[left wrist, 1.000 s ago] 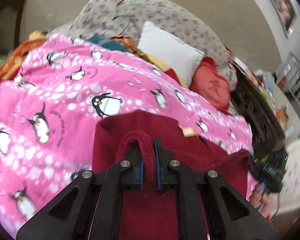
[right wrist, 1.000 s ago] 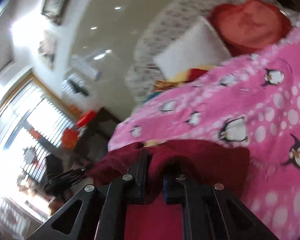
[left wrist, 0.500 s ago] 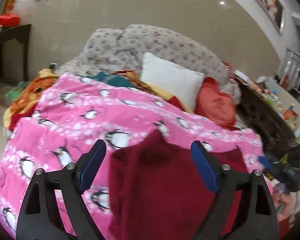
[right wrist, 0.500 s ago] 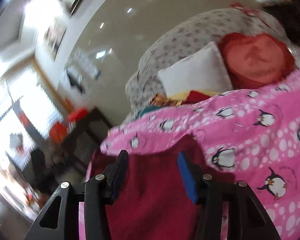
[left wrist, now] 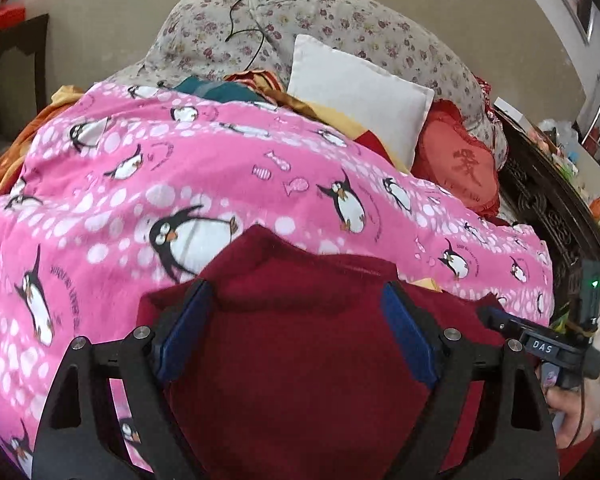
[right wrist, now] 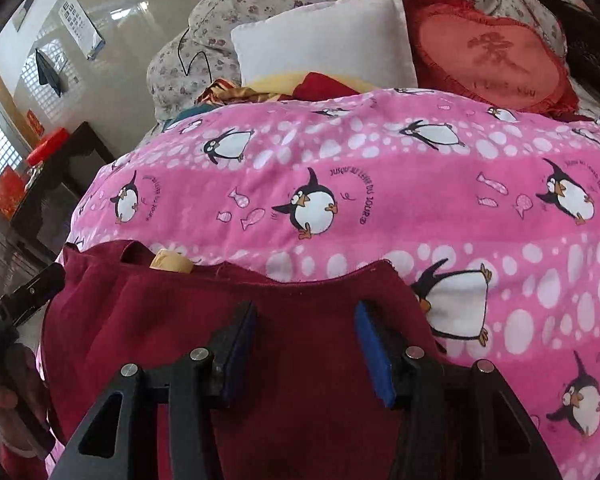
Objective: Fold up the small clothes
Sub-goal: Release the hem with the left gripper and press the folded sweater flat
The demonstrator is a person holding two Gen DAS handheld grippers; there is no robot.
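A dark red garment (left wrist: 300, 344) lies on the pink penguin blanket (left wrist: 220, 168), its far edge folded over. It also shows in the right wrist view (right wrist: 204, 320) with a small tan label (right wrist: 171, 263) at its far edge. My left gripper (left wrist: 296, 328) is open and empty, its blue-padded fingers spread wide just above the garment. My right gripper (right wrist: 305, 344) is open and empty over the garment's right part. The right gripper's body shows at the right edge of the left wrist view (left wrist: 548, 344).
A white pillow (left wrist: 360, 92), a red heart cushion (left wrist: 460, 168) and a floral bedding heap (left wrist: 300, 20) lie behind the blanket. Dark carved furniture (left wrist: 552, 208) stands on the right. A dark side table (right wrist: 56, 176) stands on the left.
One second ago both grippers were shut on the garment's edge. They opened and let it go. The garment now lies flat and both grippers hover low over it.
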